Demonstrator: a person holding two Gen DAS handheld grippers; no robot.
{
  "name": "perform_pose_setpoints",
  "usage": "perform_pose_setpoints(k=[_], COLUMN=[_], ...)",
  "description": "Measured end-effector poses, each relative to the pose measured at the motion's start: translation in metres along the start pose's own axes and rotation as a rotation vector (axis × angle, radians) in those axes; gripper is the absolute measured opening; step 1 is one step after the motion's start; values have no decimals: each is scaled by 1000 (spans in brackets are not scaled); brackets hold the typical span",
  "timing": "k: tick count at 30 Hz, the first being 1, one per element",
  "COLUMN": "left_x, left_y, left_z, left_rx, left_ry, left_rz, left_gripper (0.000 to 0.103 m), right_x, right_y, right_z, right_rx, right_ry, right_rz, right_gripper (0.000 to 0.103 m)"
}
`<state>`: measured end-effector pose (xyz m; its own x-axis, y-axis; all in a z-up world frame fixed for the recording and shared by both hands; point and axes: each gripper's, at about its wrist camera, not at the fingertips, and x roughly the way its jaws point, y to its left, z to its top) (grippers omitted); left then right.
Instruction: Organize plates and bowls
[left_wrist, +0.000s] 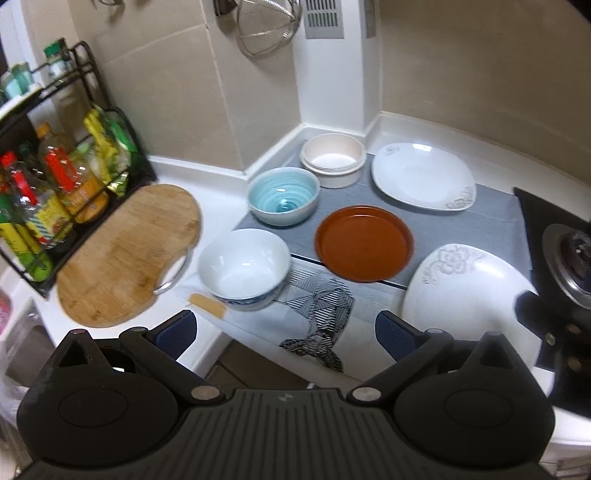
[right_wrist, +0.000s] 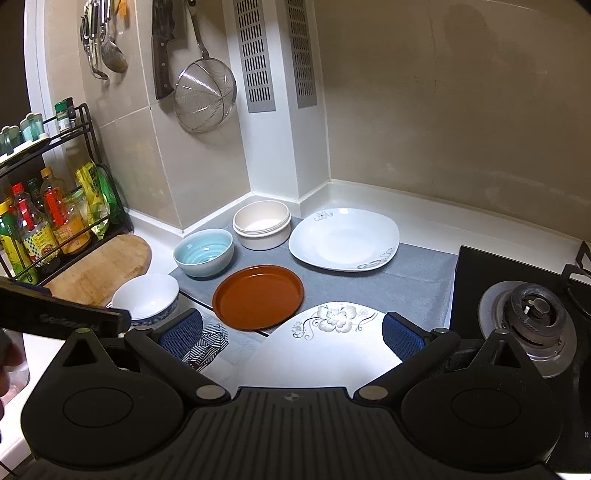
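Both the left gripper and right gripper hover spread wide and empty above a counter mat, the right over a flowered white plate beside a brown plate and bowls.

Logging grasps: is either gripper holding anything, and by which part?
Nothing is held. The left gripper and right gripper are both open, above the counter.
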<state>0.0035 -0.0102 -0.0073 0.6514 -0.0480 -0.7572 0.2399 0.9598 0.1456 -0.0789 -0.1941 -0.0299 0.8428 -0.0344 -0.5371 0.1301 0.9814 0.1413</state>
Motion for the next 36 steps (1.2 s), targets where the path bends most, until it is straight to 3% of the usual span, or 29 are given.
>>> perform_pose_setpoints(k=[5,12,22,25,29,36], left_x=[20,88,195,219,233,262], left_y=[18,25,7,1,-7,-11], left_z=[19,80,137,146,156,160], left_rx=[9,110,83,68,84,52], left_ry=[-7,39,267,331,344,465], left_rz=[-87,-182,-452,-479,-456,-449], left_gripper=[103,103,103,102,100,78], right_x=[29,89,174,195,231,276], right_y=[-2,-7,-32,-41,-44,-42], right_z=[13,32,56,58,61,60], right_rx=[19,68,120,144,118,28], right_ry=[32,95,227,279,359,460], right_rz=[-11,-96,-218,-207,-158,-98], right_gripper=[103,103,103,103,103,102])
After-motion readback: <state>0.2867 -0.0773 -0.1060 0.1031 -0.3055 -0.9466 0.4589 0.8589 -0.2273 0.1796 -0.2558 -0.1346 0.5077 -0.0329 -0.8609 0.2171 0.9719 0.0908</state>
